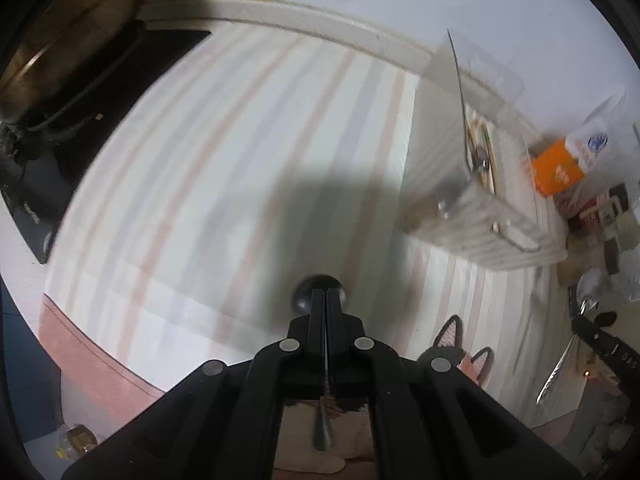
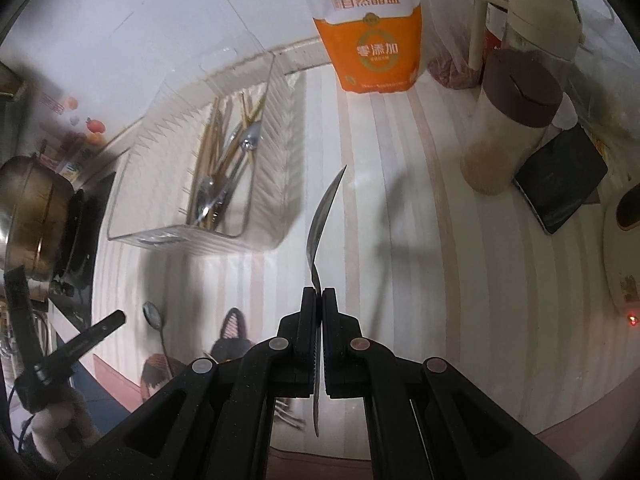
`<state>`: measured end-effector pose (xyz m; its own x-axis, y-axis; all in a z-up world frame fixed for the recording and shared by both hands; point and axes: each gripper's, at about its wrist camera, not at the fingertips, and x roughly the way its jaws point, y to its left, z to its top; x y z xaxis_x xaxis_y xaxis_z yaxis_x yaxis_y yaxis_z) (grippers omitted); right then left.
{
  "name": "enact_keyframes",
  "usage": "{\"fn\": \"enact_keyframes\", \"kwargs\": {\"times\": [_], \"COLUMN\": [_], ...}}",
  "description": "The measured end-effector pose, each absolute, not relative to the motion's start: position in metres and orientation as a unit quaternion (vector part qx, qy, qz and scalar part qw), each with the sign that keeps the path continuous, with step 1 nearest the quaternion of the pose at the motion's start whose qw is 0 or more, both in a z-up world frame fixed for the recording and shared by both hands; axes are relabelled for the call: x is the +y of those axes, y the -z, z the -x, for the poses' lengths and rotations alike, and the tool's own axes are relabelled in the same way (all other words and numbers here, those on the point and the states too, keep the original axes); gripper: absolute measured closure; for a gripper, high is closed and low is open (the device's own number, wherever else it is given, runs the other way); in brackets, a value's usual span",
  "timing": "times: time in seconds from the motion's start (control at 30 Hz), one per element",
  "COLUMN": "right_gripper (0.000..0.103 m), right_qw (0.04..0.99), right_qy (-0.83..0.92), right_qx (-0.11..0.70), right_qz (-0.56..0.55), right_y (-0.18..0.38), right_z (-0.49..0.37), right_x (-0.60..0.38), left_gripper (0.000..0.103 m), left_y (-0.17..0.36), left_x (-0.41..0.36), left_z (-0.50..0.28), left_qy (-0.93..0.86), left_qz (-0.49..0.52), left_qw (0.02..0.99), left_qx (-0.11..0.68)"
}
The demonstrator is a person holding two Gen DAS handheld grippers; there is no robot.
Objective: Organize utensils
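My left gripper (image 1: 325, 294) is shut on a metal spoon (image 1: 318, 289); its round bowl shows edge-on past the fingertips and its handle runs back below them. It hangs over the striped cloth, left of the clear utensil bin (image 1: 480, 184). My right gripper (image 2: 319, 294) is shut on a metal utensil (image 2: 322, 220) whose flat end points up toward the bin (image 2: 208, 184). The bin holds chopsticks (image 2: 224, 132) and metal spoons (image 2: 248, 140). The left gripper (image 2: 100, 332) and its spoon (image 2: 152, 316) show at lower left in the right wrist view.
An orange salt bag (image 2: 372, 40) stands behind the bin. A brown-lidded jar (image 2: 512, 120), a beige bottle (image 2: 540, 20) and a dark phone (image 2: 560, 180) are at right. A stove with a metal pot (image 2: 28, 208) lies left. A cat-figure print (image 1: 460, 344) is on the cloth.
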<state>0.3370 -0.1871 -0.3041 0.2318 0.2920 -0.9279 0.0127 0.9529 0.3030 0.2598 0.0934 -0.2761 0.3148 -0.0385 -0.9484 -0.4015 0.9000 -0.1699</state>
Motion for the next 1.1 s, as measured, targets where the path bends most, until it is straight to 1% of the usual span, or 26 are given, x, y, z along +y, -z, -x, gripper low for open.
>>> {"fn": "enact_keyframes", "kwargs": {"times": [0.03, 0.1, 0.13, 0.17, 0.23, 0.27, 0.3, 0.33, 0.37, 0.4, 0.53, 0.57, 0.6, 0.63, 0.9, 1.1], "right_gripper": [0.101, 0.101, 0.101, 0.101, 0.101, 0.101, 0.101, 0.101, 0.101, 0.101, 0.101, 0.101, 0.101, 0.101, 0.101, 0.101], "right_qw": [0.775, 0.775, 0.774, 0.774, 0.774, 0.773, 0.773, 0.774, 0.774, 0.773, 0.772, 0.772, 0.773, 0.772, 0.777, 0.785], "right_qy": [-0.091, -0.091, -0.090, -0.089, -0.087, -0.085, -0.084, -0.083, -0.081, -0.079, -0.069, -0.067, -0.065, -0.064, -0.061, -0.066], "right_qx": [0.612, 0.612, 0.613, 0.613, 0.614, 0.615, 0.616, 0.616, 0.616, 0.617, 0.620, 0.620, 0.620, 0.621, 0.614, 0.602], "right_qz": [-0.126, -0.129, -0.131, -0.132, -0.129, -0.127, -0.125, -0.123, -0.122, -0.122, -0.121, -0.119, -0.118, -0.119, -0.125, -0.130], "right_y": [0.304, 0.304, 0.305, 0.306, 0.307, 0.307, 0.307, 0.307, 0.307, 0.307, 0.310, 0.310, 0.310, 0.310, 0.305, 0.293], "right_z": [-0.337, -0.336, -0.336, -0.335, -0.334, -0.334, -0.333, -0.333, -0.333, -0.333, -0.332, -0.331, -0.331, -0.330, -0.328, -0.328], "right_x": [-0.187, -0.186, -0.186, -0.186, -0.185, -0.185, -0.186, -0.187, -0.188, -0.189, -0.194, -0.194, -0.195, -0.196, -0.200, -0.199], "left_gripper": [0.102, 0.088, 0.069, 0.065, 0.065, 0.060, 0.054, 0.044, 0.038, 0.036, 0.037, 0.043, 0.053, 0.065, 0.066, 0.066], "left_y": [0.278, 0.297, 0.310, 0.320, 0.336, 0.340, 0.336, 0.338, 0.341, 0.342, 0.342, 0.342, 0.341, 0.339, 0.329, 0.297], "left_x": [0.100, 0.105, 0.105, 0.106, 0.102, 0.099, 0.095, 0.090, 0.086, 0.083, 0.067, 0.065, 0.061, 0.058, 0.052, 0.051], "left_z": [-0.258, -0.258, -0.261, -0.264, -0.263, -0.265, -0.265, -0.268, -0.271, -0.274, -0.288, -0.290, -0.292, -0.293, -0.291, -0.287], "left_qy": [-0.116, -0.102, -0.100, -0.098, -0.095, -0.096, -0.094, -0.094, -0.095, -0.096, -0.113, -0.116, -0.121, -0.126, -0.111, -0.107], "left_qz": [0.200, 0.234, 0.248, 0.258, 0.262, 0.257, 0.246, 0.233, 0.228, 0.223, 0.165, 0.152, 0.136, 0.114, 0.102, 0.099], "left_qw": [0.785, 0.763, 0.749, 0.742, 0.736, 0.736, 0.753, 0.752, 0.754, 0.753, 0.763, 0.765, 0.769, 0.773, 0.777, 0.793], "left_qx": [0.574, 0.594, 0.607, 0.611, 0.616, 0.618, 0.603, 0.609, 0.609, 0.612, 0.615, 0.615, 0.613, 0.611, 0.612, 0.591]}}
